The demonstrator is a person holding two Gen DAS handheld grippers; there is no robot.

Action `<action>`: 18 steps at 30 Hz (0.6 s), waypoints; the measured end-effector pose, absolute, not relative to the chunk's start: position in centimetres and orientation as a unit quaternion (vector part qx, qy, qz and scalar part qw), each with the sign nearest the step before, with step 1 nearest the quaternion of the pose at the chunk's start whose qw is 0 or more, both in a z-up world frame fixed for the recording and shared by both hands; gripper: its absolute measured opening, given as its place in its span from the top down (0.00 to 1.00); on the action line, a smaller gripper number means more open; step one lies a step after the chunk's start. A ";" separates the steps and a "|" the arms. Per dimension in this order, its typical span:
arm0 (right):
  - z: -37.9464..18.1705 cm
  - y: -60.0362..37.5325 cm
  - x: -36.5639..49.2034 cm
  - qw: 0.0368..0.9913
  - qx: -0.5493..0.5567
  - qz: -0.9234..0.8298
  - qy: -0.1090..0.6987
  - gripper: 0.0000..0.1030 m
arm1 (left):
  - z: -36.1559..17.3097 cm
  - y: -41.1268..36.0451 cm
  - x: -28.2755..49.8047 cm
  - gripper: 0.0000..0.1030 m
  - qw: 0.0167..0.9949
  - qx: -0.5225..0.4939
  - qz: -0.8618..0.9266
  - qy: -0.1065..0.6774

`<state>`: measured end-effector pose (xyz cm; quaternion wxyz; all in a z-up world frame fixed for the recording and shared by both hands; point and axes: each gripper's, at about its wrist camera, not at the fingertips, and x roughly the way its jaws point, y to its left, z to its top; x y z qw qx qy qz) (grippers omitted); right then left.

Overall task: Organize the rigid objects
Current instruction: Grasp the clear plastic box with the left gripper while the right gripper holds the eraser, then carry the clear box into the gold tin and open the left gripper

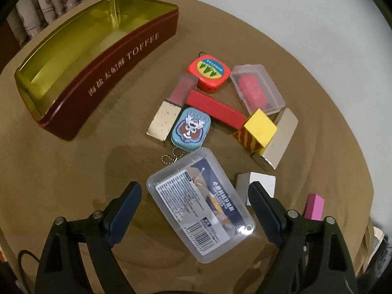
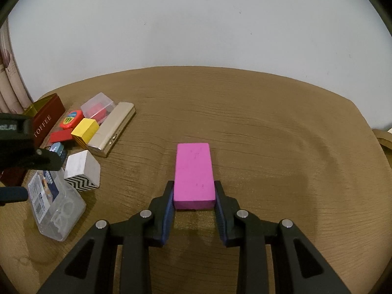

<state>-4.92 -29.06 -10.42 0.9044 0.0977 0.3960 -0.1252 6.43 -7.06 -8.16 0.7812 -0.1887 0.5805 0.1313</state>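
Observation:
My left gripper (image 1: pixel 194 188) is open, pointing steeply down over a clear plastic box (image 1: pixel 201 203) with a printed label; its fingers (image 1: pixel 127 208) stand on either side of the box, apart from it. In the right wrist view the same box (image 2: pixel 54 205) lies at the left, under a left finger (image 2: pixel 49 161). My right gripper (image 2: pixel 194 188) is shut on the near end of a pink block (image 2: pixel 193 169), low over the brown table (image 2: pixel 269 134). An open red toffee tin (image 1: pixel 122 58) with a gold inside stands empty at the far left.
Past the box lie a blue mini tin (image 1: pixel 191 128), red block (image 1: pixel 215 109), orange tape measure (image 1: pixel 209 73), clear case (image 1: pixel 257 89), yellow block (image 1: pixel 257 129), two gold bars (image 1: pixel 164 120) and a white block (image 1: pixel 263 182). The table edge curves along a white wall.

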 end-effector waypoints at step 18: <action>-10.5 -29.4 -4.9 0.904 0.099 -0.128 0.397 0.70 | -9.8 -7.5 4.1 0.37 0.785 -0.184 0.125 0.578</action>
